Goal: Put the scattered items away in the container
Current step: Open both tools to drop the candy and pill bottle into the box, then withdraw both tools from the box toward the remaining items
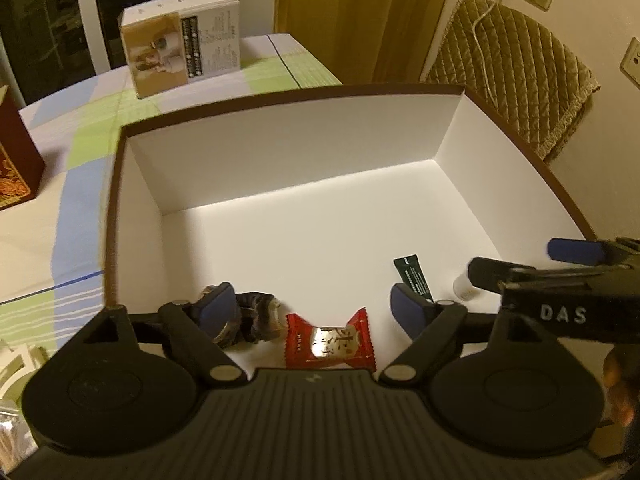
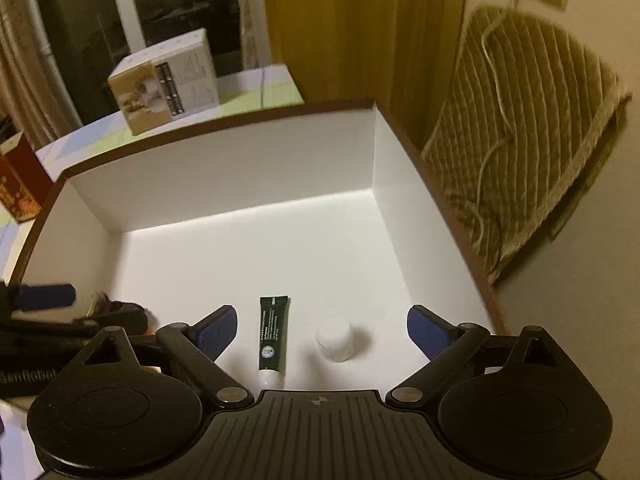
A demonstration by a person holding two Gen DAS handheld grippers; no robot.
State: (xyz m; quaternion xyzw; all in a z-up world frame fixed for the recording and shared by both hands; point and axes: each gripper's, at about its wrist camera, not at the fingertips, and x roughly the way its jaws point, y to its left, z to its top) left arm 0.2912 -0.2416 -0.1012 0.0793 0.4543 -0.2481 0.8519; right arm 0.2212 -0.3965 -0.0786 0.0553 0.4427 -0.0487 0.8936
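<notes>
A large box, white inside with a brown rim (image 1: 288,92) (image 2: 224,118), fills both views. On its floor lie a red candy wrapper (image 1: 330,342), a dark scrunchie (image 1: 256,316) (image 2: 120,312), a dark green tube (image 1: 414,278) (image 2: 272,336) and a small white jar (image 1: 464,286) (image 2: 335,339). My left gripper (image 1: 312,306) hangs open over the candy and scrunchie with nothing held. My right gripper (image 2: 322,330) stands open above the tube and jar, empty too. In the left wrist view the right gripper (image 1: 520,264) enters from the right edge.
A tan and white carton (image 1: 184,46) (image 2: 166,84) stands on the checked tablecloth (image 1: 80,168) behind the box. A dark red box (image 1: 16,156) (image 2: 18,188) sits at the left. A quilted brown cushion (image 1: 516,76) (image 2: 532,140) leans on the wall to the right.
</notes>
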